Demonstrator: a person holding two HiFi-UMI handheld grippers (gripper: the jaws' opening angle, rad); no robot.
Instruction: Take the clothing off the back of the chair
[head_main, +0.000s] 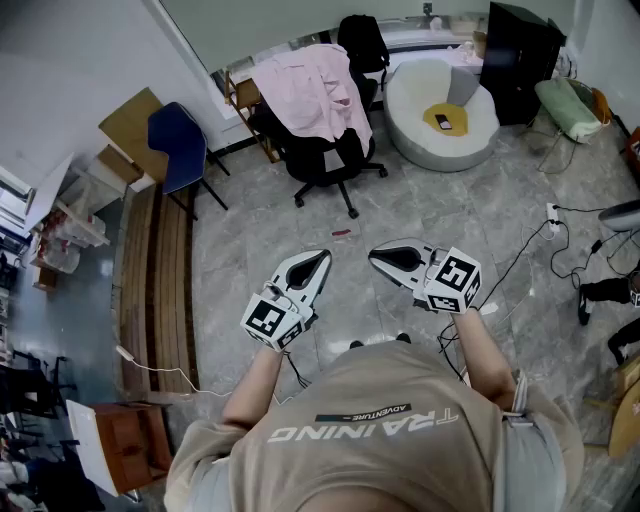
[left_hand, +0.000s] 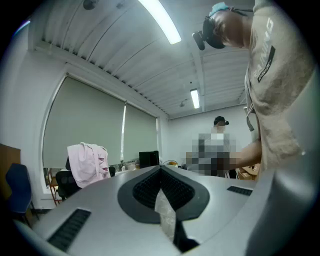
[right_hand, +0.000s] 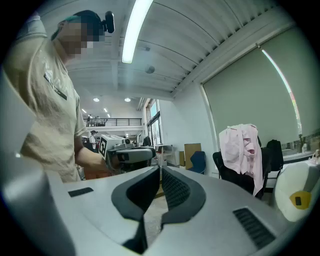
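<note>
1. Left gripper (head_main: 320, 258): held level in front of the person's chest, jaws pressed together at the tips, nothing between the pads.
2. Right gripper (head_main: 376, 256): also level, just beside the left one, tips angled toward each other. Jaws closed, empty.
3. Pink clothing (head_main: 312, 88): draped over the backrest of the black office chair (head_main: 322, 160), hanging down both sides of it. Well apart from both grippers, across open floor (head_main: 430, 220).
4. Left gripper view: the clothing (left_hand: 88, 162) sits far left of the jaw line, on the chair in front of the window blind (left_hand: 100, 130).
5. Right gripper view: the clothing (right_hand: 242, 147) is off to the right of the jaws, and the other gripper shows in the person's hand at left.
6. Around the chair: blue chair (head_main: 176, 144) to its left, white round seat (head_main: 412, 118) with a yellow item on it to its right, wooden bench (head_main: 160, 290) along the left wall.
7. Neither gripper touches the clothing or the chair.
</note>
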